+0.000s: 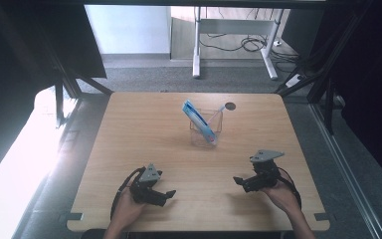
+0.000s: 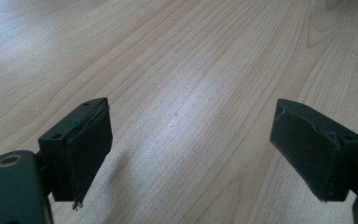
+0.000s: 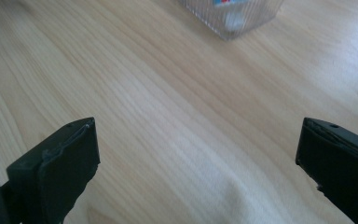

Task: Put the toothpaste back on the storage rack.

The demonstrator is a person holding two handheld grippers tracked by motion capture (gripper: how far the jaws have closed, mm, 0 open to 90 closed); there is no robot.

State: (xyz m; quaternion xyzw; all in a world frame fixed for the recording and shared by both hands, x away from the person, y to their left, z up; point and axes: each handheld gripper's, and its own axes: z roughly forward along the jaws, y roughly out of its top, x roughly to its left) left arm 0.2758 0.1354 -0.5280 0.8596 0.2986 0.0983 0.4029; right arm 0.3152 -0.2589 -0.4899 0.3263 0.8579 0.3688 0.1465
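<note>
A clear plastic cup (image 1: 205, 132) stands in the middle of the wooden table (image 1: 144, 129). A blue and white tube (image 1: 198, 119) leans in it, and beside the tube a thin white stick (image 1: 218, 111). My left gripper (image 1: 166, 197) rests near the front left edge, open, with bare wood between its fingers (image 2: 86, 149). My right gripper (image 1: 241, 183) lies at the front right, open too and holding nothing. In the right gripper view the cup's base (image 3: 233, 18) sits far ahead of the wide-apart fingers (image 3: 60, 168).
A small dark round hole (image 1: 230, 106) marks the table's far side, right of the cup. Black frame posts (image 1: 59, 94) stand at the table's back corners. A white desk frame (image 1: 197, 50) and cables lie on the floor beyond.
</note>
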